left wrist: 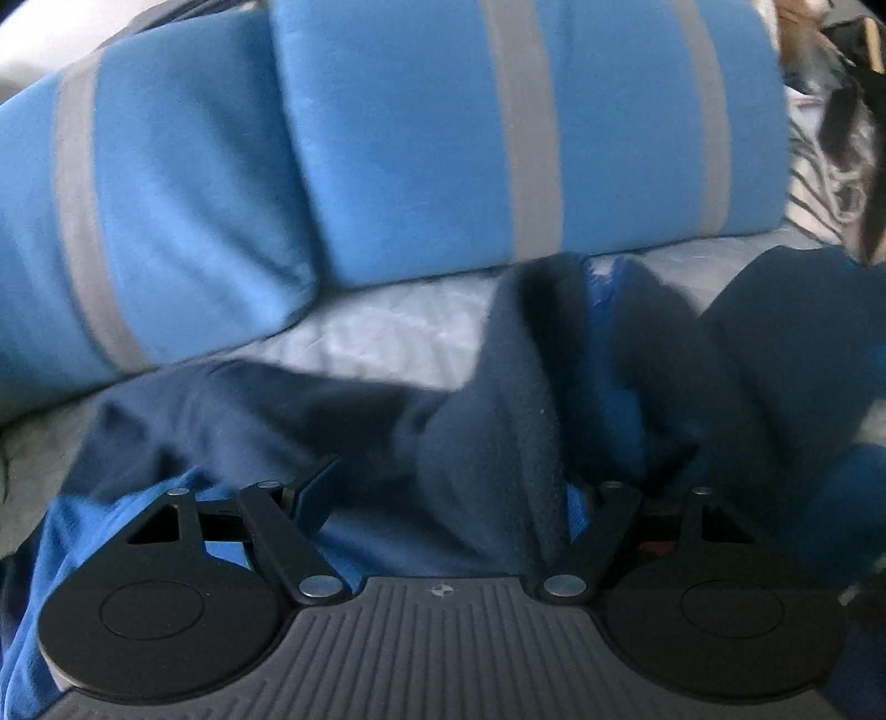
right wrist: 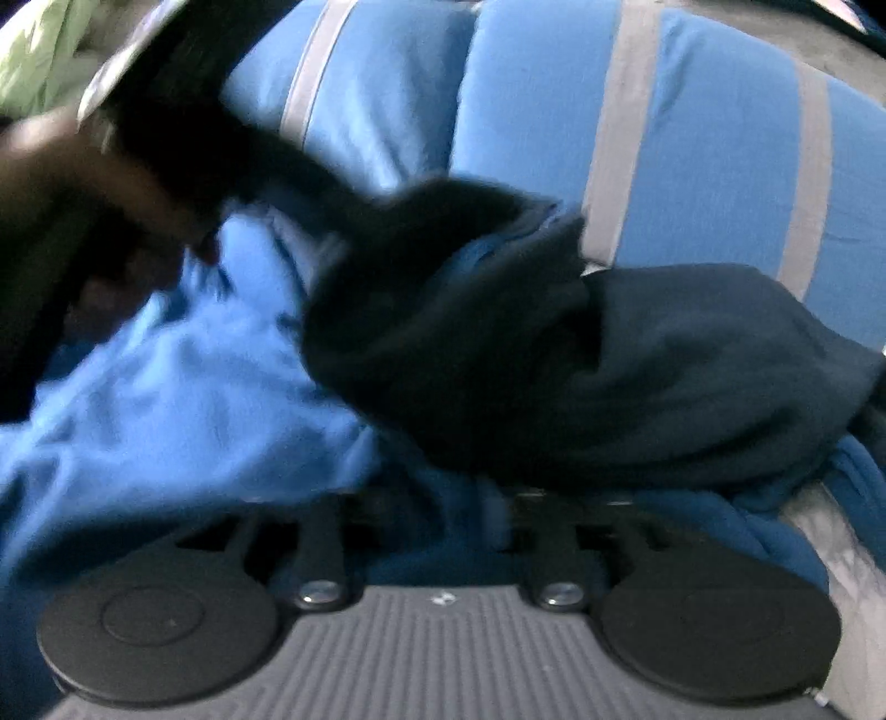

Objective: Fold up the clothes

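A fleece garment, navy (left wrist: 498, 415) outside and bright blue inside, lies crumpled on the bed. My left gripper (left wrist: 448, 493) is open. Its left fingertip (left wrist: 315, 487) shows bare, and a raised navy fold stands between the jaws and covers the right fingertip. In the right wrist view the same garment (right wrist: 609, 387) is bunched, with bright blue cloth (right wrist: 194, 387) spread to the left. The fingers of my right gripper (right wrist: 443, 509) are buried under the cloth, so their state is hidden. A dark blurred shape (right wrist: 138, 166), seemingly the other gripper and hand, hangs at upper left.
Two blue pillows with grey stripes (left wrist: 498, 138) (right wrist: 692, 138) lean close behind the garment. The pale quilted bed sheet (left wrist: 387, 332) shows between them and the cloth. A black-and-white striped cloth (left wrist: 819, 183) lies at the far right. Pale green fabric (right wrist: 33, 50) sits top left.
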A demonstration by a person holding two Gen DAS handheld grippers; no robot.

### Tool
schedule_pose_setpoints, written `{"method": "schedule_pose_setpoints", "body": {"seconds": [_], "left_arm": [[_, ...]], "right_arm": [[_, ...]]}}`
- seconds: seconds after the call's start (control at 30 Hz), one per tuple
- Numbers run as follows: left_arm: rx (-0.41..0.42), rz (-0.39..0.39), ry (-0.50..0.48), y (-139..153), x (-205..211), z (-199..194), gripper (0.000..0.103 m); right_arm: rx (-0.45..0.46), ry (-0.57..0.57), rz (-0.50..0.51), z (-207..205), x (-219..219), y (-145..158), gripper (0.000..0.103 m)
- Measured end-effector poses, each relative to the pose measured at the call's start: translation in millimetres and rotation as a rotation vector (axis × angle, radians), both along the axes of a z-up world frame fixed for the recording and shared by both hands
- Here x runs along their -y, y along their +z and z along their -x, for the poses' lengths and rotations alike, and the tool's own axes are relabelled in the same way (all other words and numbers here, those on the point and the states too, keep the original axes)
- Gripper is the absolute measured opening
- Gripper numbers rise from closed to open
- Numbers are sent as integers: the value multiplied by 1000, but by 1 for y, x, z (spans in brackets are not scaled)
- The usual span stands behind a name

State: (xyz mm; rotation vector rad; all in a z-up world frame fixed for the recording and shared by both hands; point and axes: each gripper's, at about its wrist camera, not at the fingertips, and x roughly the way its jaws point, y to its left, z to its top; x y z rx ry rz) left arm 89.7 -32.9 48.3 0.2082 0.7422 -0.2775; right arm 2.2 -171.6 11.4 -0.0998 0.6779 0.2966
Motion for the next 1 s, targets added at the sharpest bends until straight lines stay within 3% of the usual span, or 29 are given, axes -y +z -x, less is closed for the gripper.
{"method": "schedule_pose_setpoints", "body": {"seconds": [0.1,0.17,0.4,0.57,0.83,1.0], "left_arm": [[-3,-34,5,-6,-13,8,77],[-5,-57,9,-10,-21,13,77],[-29,-98,3,-23,-40,23,79],[-65,-100,4,-27,-46,26,81],[-8,26,134,-6,-87,34,81],[37,12,160,-2,-93,39,83]], "right_arm": [[151,-9,-117,23,8,21,93],[238,-15,-152,34,9,31,98],[181,-247,-282,-1,13,38,99],[153,-326,-157,-21,-17,31,99],[40,-407,-42,-8,5,2,99],[-10,-436,-5,-3,14,-9,102]]}}
